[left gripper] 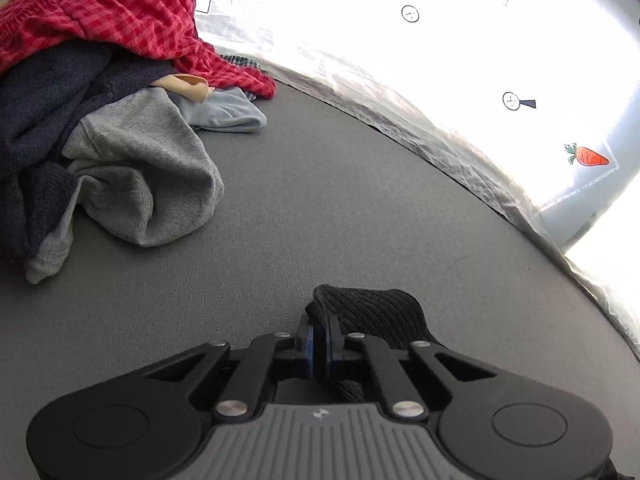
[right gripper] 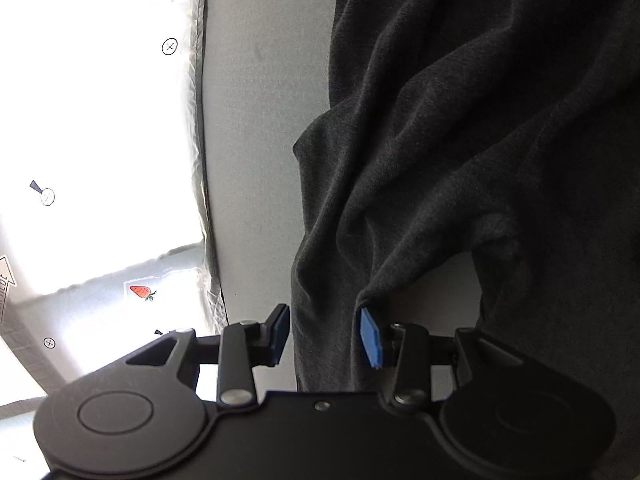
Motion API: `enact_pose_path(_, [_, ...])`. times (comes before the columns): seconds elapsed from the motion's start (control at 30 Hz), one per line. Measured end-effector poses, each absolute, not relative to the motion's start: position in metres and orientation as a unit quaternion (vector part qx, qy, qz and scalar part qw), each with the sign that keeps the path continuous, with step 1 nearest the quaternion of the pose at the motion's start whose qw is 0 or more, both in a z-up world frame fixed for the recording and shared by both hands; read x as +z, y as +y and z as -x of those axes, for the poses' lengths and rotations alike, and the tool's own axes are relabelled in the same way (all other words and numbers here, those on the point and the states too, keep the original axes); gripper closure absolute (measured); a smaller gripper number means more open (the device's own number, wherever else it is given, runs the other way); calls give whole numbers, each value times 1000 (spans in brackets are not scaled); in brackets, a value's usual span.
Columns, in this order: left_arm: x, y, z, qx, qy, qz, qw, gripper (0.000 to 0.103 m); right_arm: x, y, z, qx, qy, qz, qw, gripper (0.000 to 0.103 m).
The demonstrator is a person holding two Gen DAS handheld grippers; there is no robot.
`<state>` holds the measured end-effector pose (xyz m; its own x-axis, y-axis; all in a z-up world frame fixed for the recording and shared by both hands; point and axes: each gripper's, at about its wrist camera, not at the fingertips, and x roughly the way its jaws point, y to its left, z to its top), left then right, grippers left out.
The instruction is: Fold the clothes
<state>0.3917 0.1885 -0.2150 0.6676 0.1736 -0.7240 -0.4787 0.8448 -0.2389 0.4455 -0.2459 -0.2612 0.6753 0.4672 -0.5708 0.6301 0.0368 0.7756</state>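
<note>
In the left wrist view my left gripper (left gripper: pixel 319 330) is shut on the ribbed hem of a black garment (left gripper: pixel 380 316), low over the grey table (left gripper: pixel 304 208). In the right wrist view the same dark garment (right gripper: pixel 460 128) spreads in folds across the table (right gripper: pixel 256 152). My right gripper (right gripper: pixel 326 330) is open, its blue pads (right gripper: pixel 370 340) standing on either side of a bunched fold of the cloth. The pads are not pressed together on it.
A heap of clothes lies at the table's far left: a red checked piece (left gripper: pixel 120 12), a dark navy one (left gripper: pixel 52 92), a grey one (left gripper: pixel 152 168) and a pale blue one (left gripper: pixel 228 114). A white printed sheet with a carrot picture (left gripper: pixel 588 156) borders the table.
</note>
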Motion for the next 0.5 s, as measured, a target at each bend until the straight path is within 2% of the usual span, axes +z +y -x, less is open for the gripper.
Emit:
enact_pose_path(0.13, [-196, 201, -379, 204, 335, 192, 899, 97, -262, -248, -445, -53, 378, -686, 619, 62])
enact_pose_path(0.23, [-200, 209, -372, 213, 348, 177, 895, 96, -256, -252, -447, -57, 361, -686, 629, 62])
enact_pose_path(0.33, [-207, 214, -366, 221, 368, 161, 889, 88, -254, -257, -443, -71, 344, -693, 630, 62])
enact_pose_path(0.5, [-207, 225, -351, 244, 372, 157, 882, 83, -256, -268, -443, -99, 316, -704, 628, 62])
